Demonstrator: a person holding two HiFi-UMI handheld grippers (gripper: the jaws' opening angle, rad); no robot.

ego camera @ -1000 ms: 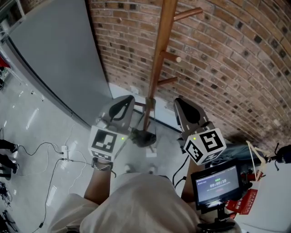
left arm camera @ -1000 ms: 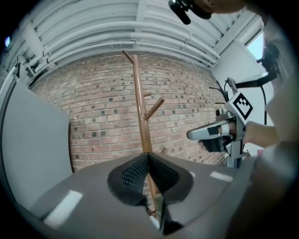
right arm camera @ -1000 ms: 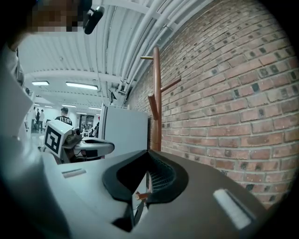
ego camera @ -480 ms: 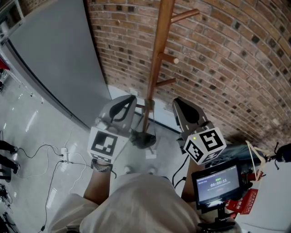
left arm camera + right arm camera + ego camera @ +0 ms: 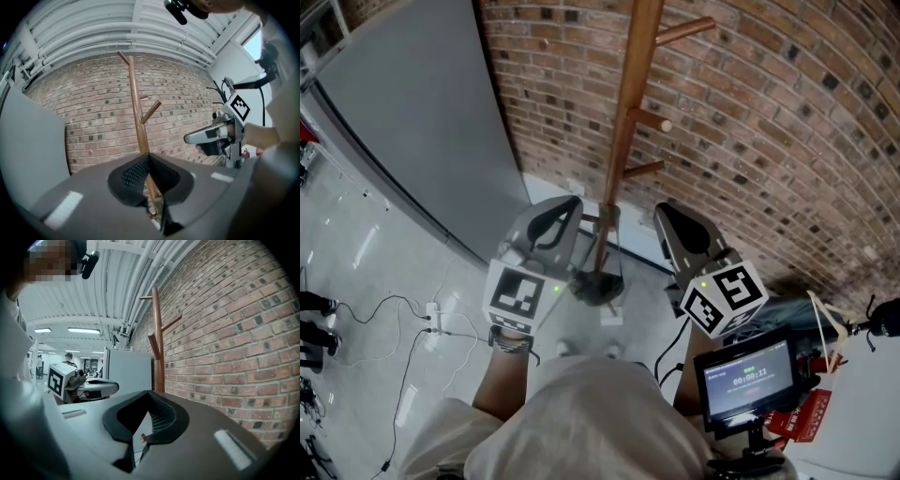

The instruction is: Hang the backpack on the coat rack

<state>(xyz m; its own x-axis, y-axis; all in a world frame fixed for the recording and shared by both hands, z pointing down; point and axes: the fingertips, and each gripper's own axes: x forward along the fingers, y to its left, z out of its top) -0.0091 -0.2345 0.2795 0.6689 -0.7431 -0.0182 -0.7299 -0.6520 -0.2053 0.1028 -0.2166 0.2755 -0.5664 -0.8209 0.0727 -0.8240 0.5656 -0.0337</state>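
Our left gripper (image 5: 570,204) and right gripper (image 5: 667,212) — both clenched, empty — face the coat rack (image 5: 624,122). No backpack shows; we expect it soft, sagging, best taken by its top loop.

The coat rack (image 5: 623,122) is smooth reddish-brown wood with a soft sheen. The brick wall (image 5: 787,122) behind it is rough and matt. The panel (image 5: 422,112) on the left is smooth, matt grey, and the pale floor (image 5: 366,244) is glossy. The left tool (image 5: 567,204) and right tool (image 5: 667,211) are matt grey plastic, with dimpled black pads (image 5: 133,171).
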